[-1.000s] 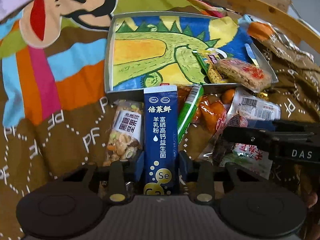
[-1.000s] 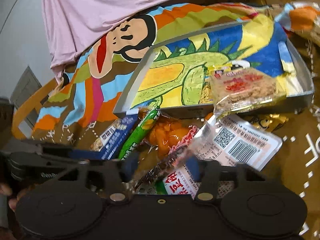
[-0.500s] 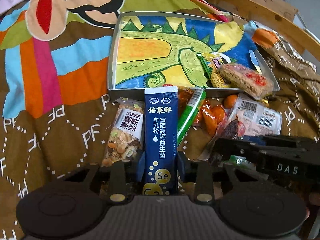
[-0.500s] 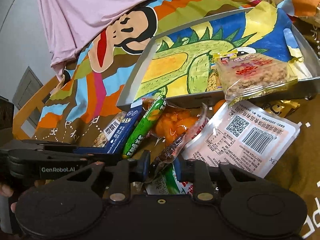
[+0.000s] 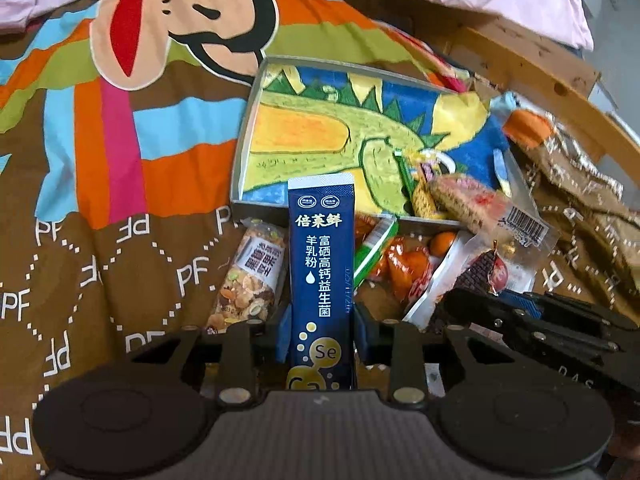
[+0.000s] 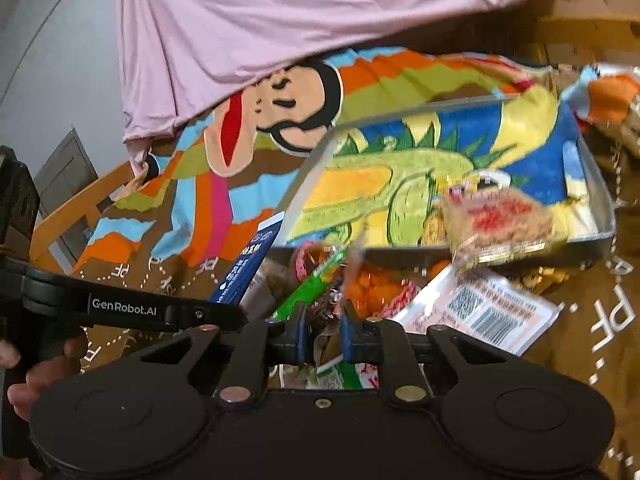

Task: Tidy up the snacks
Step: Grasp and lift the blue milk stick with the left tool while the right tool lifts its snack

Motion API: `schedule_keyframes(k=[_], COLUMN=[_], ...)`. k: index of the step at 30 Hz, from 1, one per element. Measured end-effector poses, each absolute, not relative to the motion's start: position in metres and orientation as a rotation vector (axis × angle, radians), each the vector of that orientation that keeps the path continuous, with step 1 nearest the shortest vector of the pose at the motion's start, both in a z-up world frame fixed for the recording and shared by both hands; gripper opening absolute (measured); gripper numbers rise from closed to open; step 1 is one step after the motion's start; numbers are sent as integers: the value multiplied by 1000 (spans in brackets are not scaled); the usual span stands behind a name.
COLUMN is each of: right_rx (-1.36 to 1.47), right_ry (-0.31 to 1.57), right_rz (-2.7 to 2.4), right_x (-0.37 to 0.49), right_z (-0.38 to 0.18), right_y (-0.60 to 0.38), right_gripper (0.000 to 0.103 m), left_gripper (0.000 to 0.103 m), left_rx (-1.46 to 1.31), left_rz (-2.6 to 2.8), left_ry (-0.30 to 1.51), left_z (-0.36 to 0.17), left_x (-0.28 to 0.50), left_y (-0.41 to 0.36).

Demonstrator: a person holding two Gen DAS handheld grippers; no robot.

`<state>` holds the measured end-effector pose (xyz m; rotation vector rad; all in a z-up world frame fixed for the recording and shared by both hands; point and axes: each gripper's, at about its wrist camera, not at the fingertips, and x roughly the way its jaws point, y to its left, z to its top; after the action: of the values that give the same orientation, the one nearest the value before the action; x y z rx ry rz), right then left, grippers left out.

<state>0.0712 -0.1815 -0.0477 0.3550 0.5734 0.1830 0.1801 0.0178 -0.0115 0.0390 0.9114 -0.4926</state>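
My left hand-held gripper (image 5: 320, 332) is clamped low on the light, stiff blue sachet (image 5: 321, 264), while the right hand-held gripper (image 6: 323, 334) has just closed on a crinkly, slippery wrapper (image 6: 334, 300).

Your clearest landing room is the left half of the tray (image 5: 256, 128), bare down to its dinosaur print. Its right end is blocked by a crumbly snack pack (image 5: 468, 200), and loose packets (image 5: 400, 264) crowd the near rim.
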Motion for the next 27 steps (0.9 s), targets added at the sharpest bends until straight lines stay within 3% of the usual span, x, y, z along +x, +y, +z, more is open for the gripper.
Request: schedule_keyframes(k=[8, 17, 27], right_rx=[340, 403, 520], right_ry=[514, 390, 356], right_rz=[168, 122, 40], right_x=[71, 108, 155], right_z=[-38, -19, -35], right_y=[-185, -213, -248], right_gripper=[14, 14, 14], left_gripper=[35, 35, 35], left_rx=[-28, -137, -204], left_rz=[-452, -438, -415], left_ry=[797, 714, 643], left_z=[3, 14, -9], left_x=[184, 240, 291], left_y=[19, -9, -39])
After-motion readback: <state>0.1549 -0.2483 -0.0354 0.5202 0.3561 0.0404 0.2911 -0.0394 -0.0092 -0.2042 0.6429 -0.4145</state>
